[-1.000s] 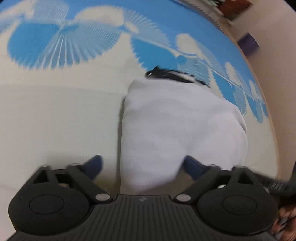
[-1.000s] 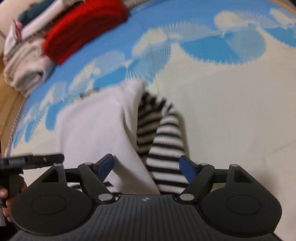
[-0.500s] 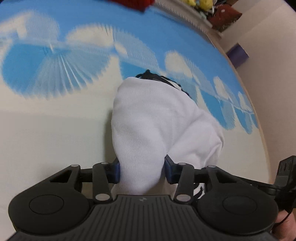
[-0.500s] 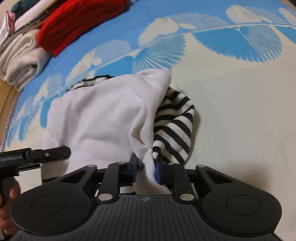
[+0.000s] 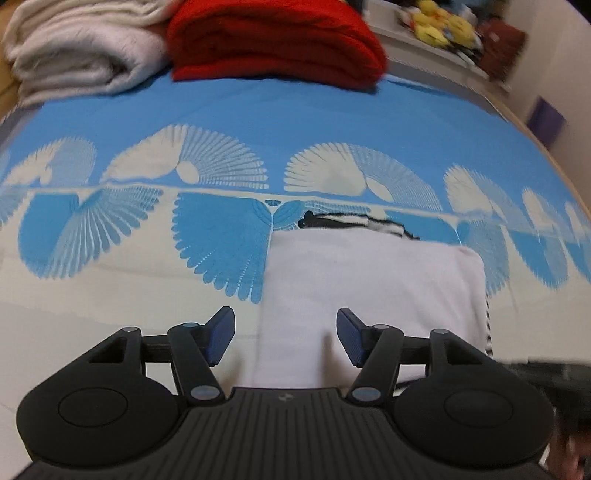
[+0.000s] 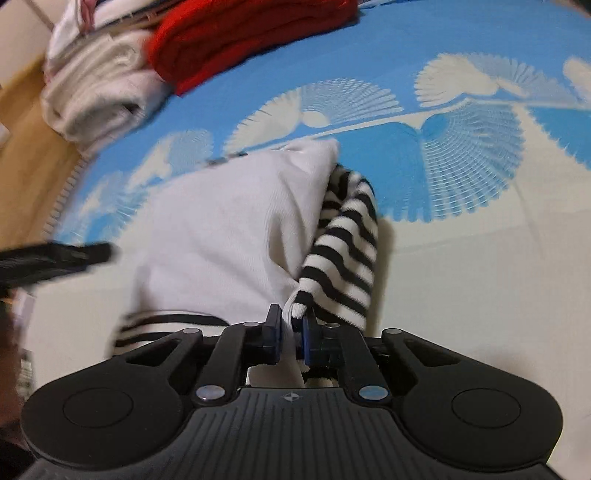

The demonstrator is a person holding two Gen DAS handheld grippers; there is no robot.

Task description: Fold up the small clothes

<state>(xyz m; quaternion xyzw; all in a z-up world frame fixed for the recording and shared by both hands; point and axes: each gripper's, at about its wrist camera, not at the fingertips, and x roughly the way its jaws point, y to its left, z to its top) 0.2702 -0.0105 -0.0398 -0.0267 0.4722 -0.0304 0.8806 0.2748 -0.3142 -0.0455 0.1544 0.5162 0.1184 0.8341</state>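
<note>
A small white garment (image 5: 369, 295) with black-and-white striped sleeves lies folded on the blue and cream patterned bedspread (image 5: 147, 280). My left gripper (image 5: 284, 336) is open, its jaws apart over the garment's near left edge, holding nothing. In the right wrist view the white body (image 6: 229, 236) lies flat and a striped sleeve (image 6: 343, 243) runs along its right side. My right gripper (image 6: 291, 332) is shut on the garment's near edge by the striped cuff. The left gripper's body shows blurred at the left (image 6: 51, 258).
A folded red knit (image 5: 273, 40) and a folded cream blanket (image 5: 77, 51) sit at the far edge of the bed. Soft toys (image 5: 439, 26) sit on a shelf beyond. A wooden floor (image 6: 33, 140) lies past the bed's left side.
My left gripper has let go of the white garment and opened; the garment now lies flatter. My right gripper closed on the garment a second ago and stays shut on it.
</note>
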